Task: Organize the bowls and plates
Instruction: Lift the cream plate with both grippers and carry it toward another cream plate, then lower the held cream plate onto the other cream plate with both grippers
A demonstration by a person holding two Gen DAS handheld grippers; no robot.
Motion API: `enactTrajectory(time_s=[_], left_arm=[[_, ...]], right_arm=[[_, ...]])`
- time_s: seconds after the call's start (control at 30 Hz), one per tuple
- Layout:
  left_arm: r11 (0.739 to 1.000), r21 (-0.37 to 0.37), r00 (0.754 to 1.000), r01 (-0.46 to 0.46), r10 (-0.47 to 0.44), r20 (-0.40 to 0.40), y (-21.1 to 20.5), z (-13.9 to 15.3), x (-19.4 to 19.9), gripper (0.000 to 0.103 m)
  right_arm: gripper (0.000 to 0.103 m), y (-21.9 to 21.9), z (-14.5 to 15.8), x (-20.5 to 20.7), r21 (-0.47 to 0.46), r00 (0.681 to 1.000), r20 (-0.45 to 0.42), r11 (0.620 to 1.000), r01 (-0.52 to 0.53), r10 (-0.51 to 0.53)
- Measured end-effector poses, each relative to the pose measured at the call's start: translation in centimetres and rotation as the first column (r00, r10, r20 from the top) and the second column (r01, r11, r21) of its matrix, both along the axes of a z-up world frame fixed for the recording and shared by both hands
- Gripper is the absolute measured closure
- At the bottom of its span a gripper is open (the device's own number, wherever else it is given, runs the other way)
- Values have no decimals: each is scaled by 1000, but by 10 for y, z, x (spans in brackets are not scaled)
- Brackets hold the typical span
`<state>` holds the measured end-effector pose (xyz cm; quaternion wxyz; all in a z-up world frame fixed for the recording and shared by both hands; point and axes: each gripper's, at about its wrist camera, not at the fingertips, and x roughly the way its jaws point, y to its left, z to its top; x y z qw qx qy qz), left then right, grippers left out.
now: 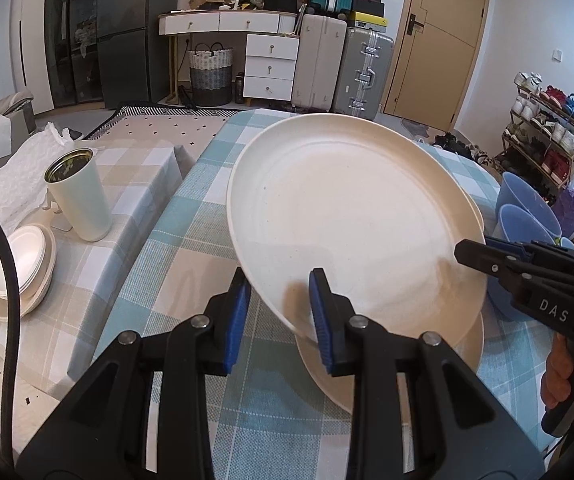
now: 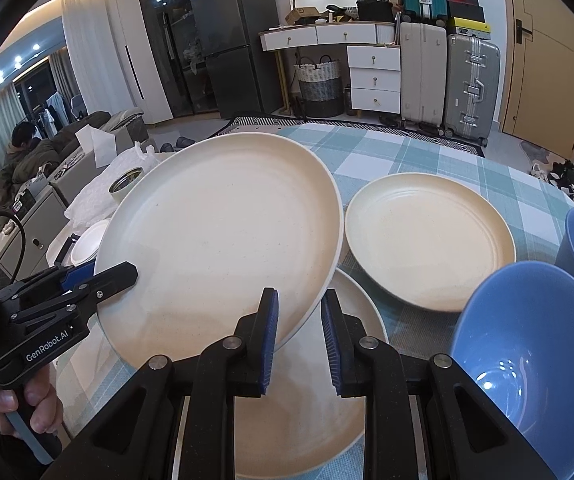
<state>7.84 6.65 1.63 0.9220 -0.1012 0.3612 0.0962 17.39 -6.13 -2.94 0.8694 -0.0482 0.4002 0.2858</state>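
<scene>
A large cream plate [image 1: 351, 216] [image 2: 223, 240] hangs tilted above the checked table, held from two sides. My left gripper [image 1: 280, 280] [image 2: 99, 276] is shut on its near-left rim. My right gripper [image 2: 300, 300] [image 1: 471, 250] is shut on the opposite rim. Directly beneath lies a second cream plate [image 2: 307, 408] [image 1: 469, 342], partly hidden by the held one. A third cream plate [image 2: 427, 240] rests on the cloth to the right. Two blue bowls [image 2: 527, 340] [image 1: 527, 224] stand at the table's right edge.
On the beige-checked side surface to the left stand a stack of white dishes [image 1: 23, 264], a white tumbler [image 1: 79, 196] and crumpled white wrapping [image 1: 19, 184]. The teal checked tablecloth [image 1: 191, 216] stretches ahead. A person [image 2: 23, 148] sits on a sofa far left.
</scene>
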Motion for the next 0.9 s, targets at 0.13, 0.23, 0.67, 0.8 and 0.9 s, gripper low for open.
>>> enactTrajectory(time_s=[0.13, 0.23, 0.67, 0.8, 0.9], left_arm=[[1000, 10, 1000, 17, -17, -14, -6, -5, -3, 77], [999, 16, 999, 27, -27, -21, -11, -7, -6, 77], [997, 34, 997, 67, -66, -46, -30, -20, -14, 77], [996, 44, 996, 76, -74, -52, -35, -24, -17, 77], [995, 54, 995, 83, -80, -56, -40, -27, -18, 77]], right_arm=[[81, -6, -4, -9, -3, 1000, 0, 1000, 8, -8], [81, -12, -8, -15, 2, 1000, -10, 1000, 15, -15], [80, -31, -17, -39, -24, 999, -1, 999, 46, -46], [80, -34, -21, -44, -32, 999, -6, 998, 54, -54], [80, -36, -24, -46, -40, 998, -10, 997, 60, -61]])
